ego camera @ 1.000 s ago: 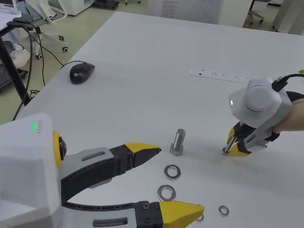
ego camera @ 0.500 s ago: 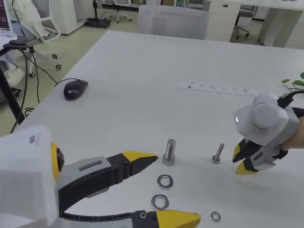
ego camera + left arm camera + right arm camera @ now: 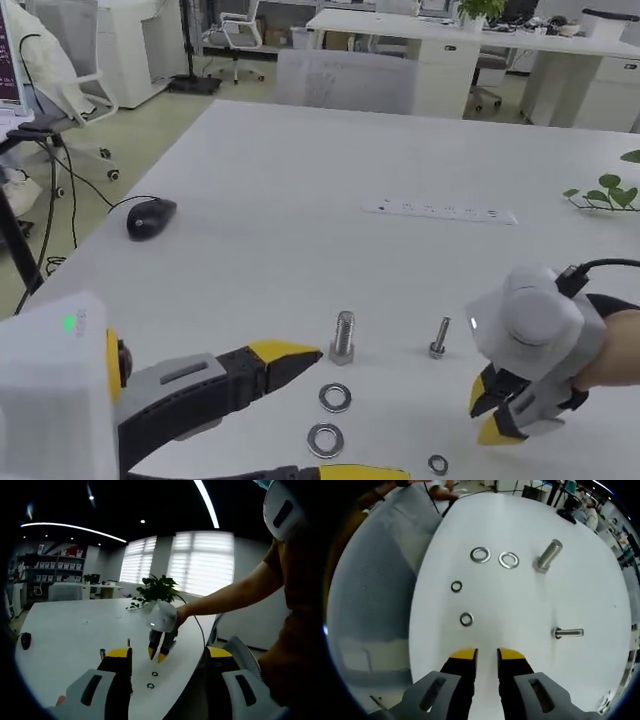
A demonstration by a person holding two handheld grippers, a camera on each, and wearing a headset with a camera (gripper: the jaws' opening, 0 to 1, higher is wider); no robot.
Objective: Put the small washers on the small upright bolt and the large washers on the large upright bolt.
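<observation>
The large bolt (image 3: 343, 337) stands upright on the white table, and the small bolt (image 3: 440, 338) stands upright to its right. Two large washers (image 3: 335, 397) (image 3: 325, 438) lie flat just in front of the large bolt, and a small washer (image 3: 437, 464) lies near the front edge. My right gripper (image 3: 490, 412) hovers in front of the small bolt, its jaws slightly apart and holding nothing. Its own view shows two small washers (image 3: 456, 586) (image 3: 466, 619) ahead of the right gripper (image 3: 486, 654). My left gripper (image 3: 338, 412) is wide open around the large washers.
A black mouse (image 3: 151, 217) with its cable lies at the far left of the table (image 3: 300, 200). A white power strip (image 3: 440, 211) lies across the back, and plant leaves (image 3: 605, 195) reach in at the right. Office chairs and desks stand beyond the table.
My right gripper has let go of the small bolt, which now stands free and upright, and has drawn back toward the front edge. The head camera has tilted up.
</observation>
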